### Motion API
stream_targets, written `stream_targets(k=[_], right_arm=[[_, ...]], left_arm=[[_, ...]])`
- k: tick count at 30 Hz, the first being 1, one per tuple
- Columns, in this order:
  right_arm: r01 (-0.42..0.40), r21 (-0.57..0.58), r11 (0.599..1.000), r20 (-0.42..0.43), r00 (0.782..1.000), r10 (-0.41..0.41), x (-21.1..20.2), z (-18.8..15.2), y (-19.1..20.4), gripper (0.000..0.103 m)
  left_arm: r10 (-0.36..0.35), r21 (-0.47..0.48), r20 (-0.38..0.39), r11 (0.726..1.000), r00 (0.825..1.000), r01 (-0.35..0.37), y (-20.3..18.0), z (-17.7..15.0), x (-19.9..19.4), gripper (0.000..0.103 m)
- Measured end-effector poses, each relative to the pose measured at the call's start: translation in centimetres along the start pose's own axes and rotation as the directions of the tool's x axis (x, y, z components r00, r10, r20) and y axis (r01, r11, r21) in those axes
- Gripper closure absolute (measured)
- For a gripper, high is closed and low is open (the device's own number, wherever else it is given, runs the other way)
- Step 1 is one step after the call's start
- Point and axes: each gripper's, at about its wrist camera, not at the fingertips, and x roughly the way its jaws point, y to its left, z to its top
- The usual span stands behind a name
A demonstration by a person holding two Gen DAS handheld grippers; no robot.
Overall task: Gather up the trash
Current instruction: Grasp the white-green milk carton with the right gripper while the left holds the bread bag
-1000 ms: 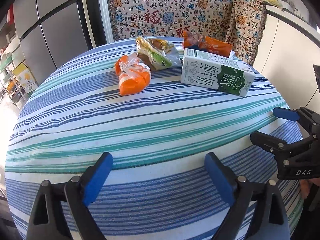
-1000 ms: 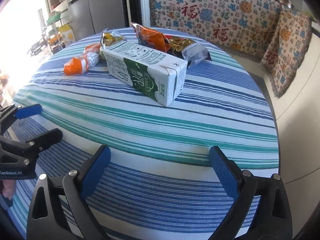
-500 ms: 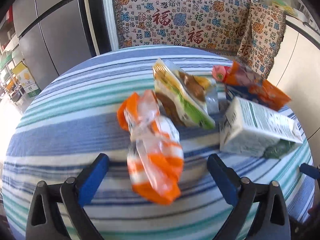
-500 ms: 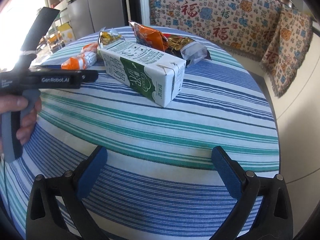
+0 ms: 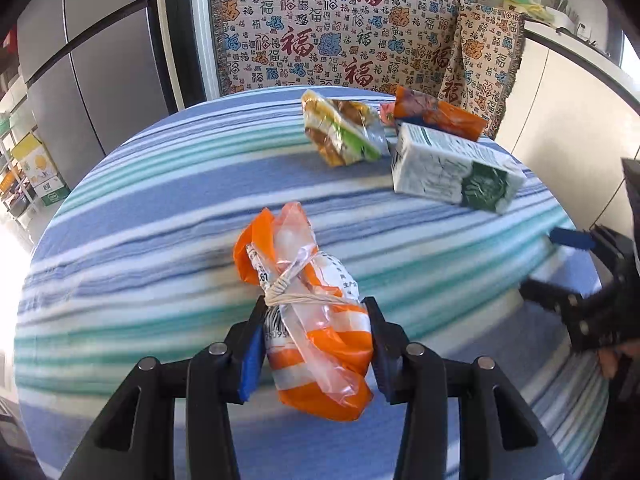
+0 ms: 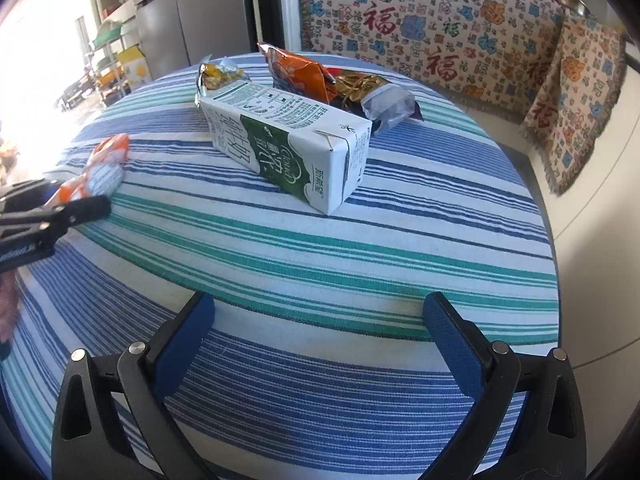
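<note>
Striped table (image 6: 360, 264), carton (image 6: 288, 152), wrappers (image 6: 304, 74)

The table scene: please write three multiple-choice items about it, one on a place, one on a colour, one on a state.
1. Where is the orange and white bag?
A. between the left gripper's fingers
B. on top of the milk carton
C. on the floor

2. What colour is the large panel on the milk carton?
A. red
B. green
C. yellow

3. How is the right gripper?
A. shut on a wrapper
B. open, holding nothing
C. shut on the carton

Answers: 1 A, the left gripper clamps it; 2 B, green shows beside the white; 3 B, only the tablecloth shows between its fingers.
</note>
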Motion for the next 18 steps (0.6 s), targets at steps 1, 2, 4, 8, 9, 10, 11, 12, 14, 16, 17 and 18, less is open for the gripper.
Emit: stream_targets(k=[1, 2, 4, 8, 9, 10, 11, 12, 14, 16, 17, 18], right_arm=[[0.000, 0.000, 1.000, 0.000, 1.000, 0.000, 0.0, 0.0, 0.0, 0.000], [0.000, 0.000, 1.000, 0.000, 1.000, 0.000, 0.0, 0.0, 0.0, 0.000], [0.000, -0.001, 1.000, 0.000, 1.000, 0.000, 0.0, 0.0, 0.0, 0.000], [0.000, -0.001, 1.000, 0.001, 1.000, 0.000, 0.0, 0.0, 0.0, 0.000], [0.000, -0.002, 1.000, 0.001, 1.000, 0.000, 0.0, 0.0, 0.0, 0.000], [-0.001, -0.002, 1.000, 0.001, 1.000, 0.001, 0.0, 0.0, -0.1, 0.000], [-0.001, -0.001, 1.000, 0.001, 1.000, 0.001, 0.0, 0.0, 0.0, 0.000], [-0.002, -0.002, 1.000, 0.001, 1.000, 0.002, 0.0, 0.0, 0.0, 0.000], [-0.009, -0.019, 1.000, -0.003, 1.000, 0.009, 0.1, 0.2, 0.0, 0.000], [-0.034, -0.058, 0.998, -0.028, 0.999, 0.033, 0.5, 1.0, -0.3, 0.000], [-0.035, -0.077, 0.996, -0.043, 0.999, 0.031, 0.8, 1.7, -0.5, 0.001], [-0.025, -0.101, 0.995, -0.052, 0.998, 0.020, 1.1, 2.5, -0.8, 0.001]], left_arm=[[0.003, -0.003, 0.002, 1.000, 1.000, -0.003, 0.1, -0.4, -0.3, 0.056], [0.008, 0.000, 0.001, 1.000, 1.000, -0.008, 0.1, -0.7, -0.4, 0.054], [0.024, 0.023, 0.012, 0.999, 1.000, -0.024, 0.0, -1.2, -0.4, 0.049], [0.035, -0.001, -0.007, 0.999, 0.999, -0.035, 0.4, -0.9, 0.2, 0.022], [0.037, 0.004, -0.009, 0.999, 0.999, -0.037, 0.3, -0.8, 0.3, 0.021], [0.041, 0.007, -0.009, 0.999, 0.999, -0.041, 0.1, -1.0, 0.3, 0.020], [0.042, 0.008, -0.011, 0.999, 0.999, -0.042, 0.1, -1.0, 0.3, 0.018], [0.042, 0.008, -0.011, 0.999, 0.999, -0.042, 0.1, -1.0, 0.3, 0.018], [0.036, 0.003, -0.011, 0.999, 0.999, -0.036, 0.0, -1.0, 0.3, 0.017], [0.036, 0.001, -0.010, 0.999, 0.999, -0.036, -0.1, -1.2, 0.3, 0.017], [0.036, 0.001, -0.010, 0.999, 0.999, -0.036, -0.1, -1.2, 0.3, 0.017], [0.035, 0.000, -0.010, 0.999, 0.999, -0.035, -0.1, -1.2, 0.3, 0.017]])
